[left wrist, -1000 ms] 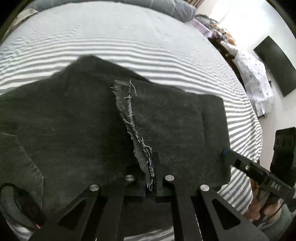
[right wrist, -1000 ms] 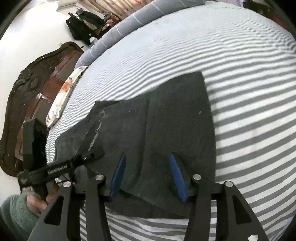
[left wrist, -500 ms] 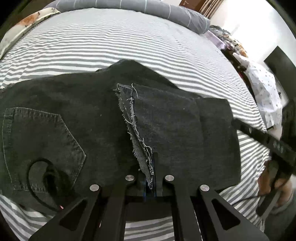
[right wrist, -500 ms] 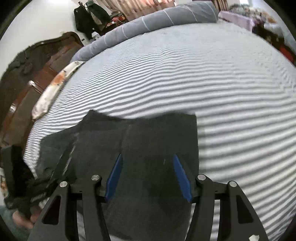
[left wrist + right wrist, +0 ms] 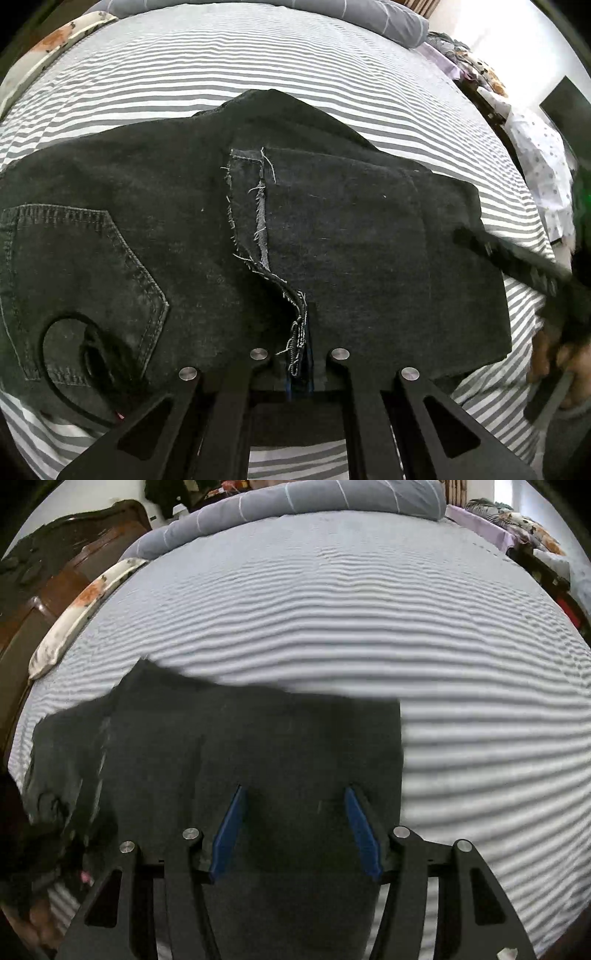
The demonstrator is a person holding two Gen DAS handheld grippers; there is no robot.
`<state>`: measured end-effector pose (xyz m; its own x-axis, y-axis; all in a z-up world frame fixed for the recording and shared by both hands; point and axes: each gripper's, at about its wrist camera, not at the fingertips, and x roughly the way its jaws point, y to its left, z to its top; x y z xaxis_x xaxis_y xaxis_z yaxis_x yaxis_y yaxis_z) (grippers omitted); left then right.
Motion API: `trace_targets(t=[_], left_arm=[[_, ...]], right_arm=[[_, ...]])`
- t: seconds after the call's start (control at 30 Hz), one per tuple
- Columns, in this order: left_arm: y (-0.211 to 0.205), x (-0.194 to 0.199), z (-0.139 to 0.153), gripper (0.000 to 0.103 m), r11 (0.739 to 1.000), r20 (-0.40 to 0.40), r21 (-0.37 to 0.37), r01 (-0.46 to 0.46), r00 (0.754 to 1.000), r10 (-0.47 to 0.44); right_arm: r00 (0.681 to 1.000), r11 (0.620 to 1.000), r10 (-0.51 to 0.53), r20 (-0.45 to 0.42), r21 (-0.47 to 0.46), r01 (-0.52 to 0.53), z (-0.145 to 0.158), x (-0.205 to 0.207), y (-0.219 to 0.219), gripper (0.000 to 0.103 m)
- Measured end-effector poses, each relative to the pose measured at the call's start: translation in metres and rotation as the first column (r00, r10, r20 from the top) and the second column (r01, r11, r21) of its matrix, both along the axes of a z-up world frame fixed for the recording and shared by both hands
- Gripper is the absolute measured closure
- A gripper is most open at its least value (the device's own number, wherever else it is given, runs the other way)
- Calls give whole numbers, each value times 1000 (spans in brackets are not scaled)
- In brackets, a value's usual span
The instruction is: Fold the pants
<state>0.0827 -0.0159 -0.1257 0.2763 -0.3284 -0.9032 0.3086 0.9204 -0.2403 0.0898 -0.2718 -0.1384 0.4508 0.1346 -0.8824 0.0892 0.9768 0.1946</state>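
Since a second ago both grippers pulled back, showing more of the pants [image 5: 332, 240] on the striped bed [image 5: 258, 55], back pocket [image 5: 85, 273] included. Left gripper [image 5: 301, 354] stayed clamped on the frayed hem [image 5: 295, 321]; right gripper [image 5: 295, 830] hung wide open, empty. Fold looked laid; release probably next.

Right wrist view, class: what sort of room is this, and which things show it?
Most likely a bedroom: a striped bedsheet covers a bed, with a grey bolster along the far edge and a carved wooden headboard at the left.
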Motion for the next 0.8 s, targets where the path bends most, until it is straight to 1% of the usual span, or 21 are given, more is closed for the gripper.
trace_targets(t=[0.1, 0.2, 0.3, 0.47, 0.53, 0.57, 0.63, 0.67, 0.73, 0.8], left_arm=[[4, -1, -1, 97, 1000, -2, -7, -6, 1000, 6], [5, -1, -2, 97, 1000, -6, -15, -13, 1000, 13], [8, -1, -4, 96, 1000, -8, -25, -17, 1000, 17], [12, -1, -6, 95, 999, -5, -25, -23, 1000, 23], [13, -3, -3, 95, 999, -13, -35, -27, 1000, 27], [16, -3, -1, 95, 998, -21, -46, -34, 999, 33], [27, -5, 7, 92, 996, -35, -77, -53, 998, 50], [36, -6, 14, 90, 993, -34, -97, -69, 997, 66], [55, -9, 26, 83, 984, -25, -137, -110, 994, 108], [82, -11, 38, 80, 967, -22, -190, -171, 985, 170]], right_arm=[[999, 1000, 17, -28, 19, -16, -1, -29, 6, 49], [997, 997, 8, -81, 74, -2, -6, -54, 10, 49], [995, 998, 8, -101, 70, -1, -12, -74, 13, 49], [992, 997, -9, -123, 70, 17, -23, -77, 15, 49], [992, 998, -9, -130, 64, 17, -22, -74, 17, 44], [991, 998, -9, -137, 64, 18, -21, -73, 17, 43], [991, 997, -18, -131, 72, 28, -15, -74, 17, 43], [993, 994, -25, -115, 99, 37, -9, -75, 14, 43], [995, 987, -43, -84, 151, 56, 2, -77, 10, 44], [997, 983, -55, -54, 175, 63, 14, -78, 8, 44]])
